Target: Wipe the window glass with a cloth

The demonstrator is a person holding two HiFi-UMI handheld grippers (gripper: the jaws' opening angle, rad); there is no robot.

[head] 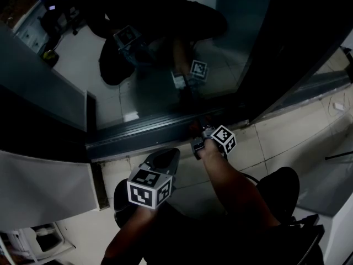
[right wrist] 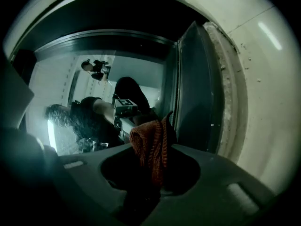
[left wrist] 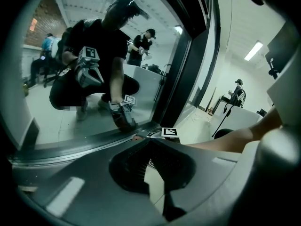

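Observation:
The window glass (head: 165, 65) stands in front of me and mirrors me crouching with both grippers. My right gripper (head: 201, 142) is low by the window's bottom frame (head: 143, 134). In the right gripper view, my right gripper (right wrist: 153, 161) is shut on an orange knitted cloth (right wrist: 150, 145), which sticks up between its jaws close to the glass (right wrist: 94, 79). My left gripper (head: 164, 160) hangs back over the floor tiles, left of my right arm. Seen in its own view, the left gripper (left wrist: 150, 147) has its tips together, nothing in them, and points toward the glass (left wrist: 70, 79).
A dark upright frame post (head: 287, 48) borders the glass on the right. A grey panel (head: 38, 87) and a white panel (head: 44, 186) stand at the left. Pale floor tiles (head: 292, 131) lie to the right. A person (left wrist: 237, 93) stands far off in the room.

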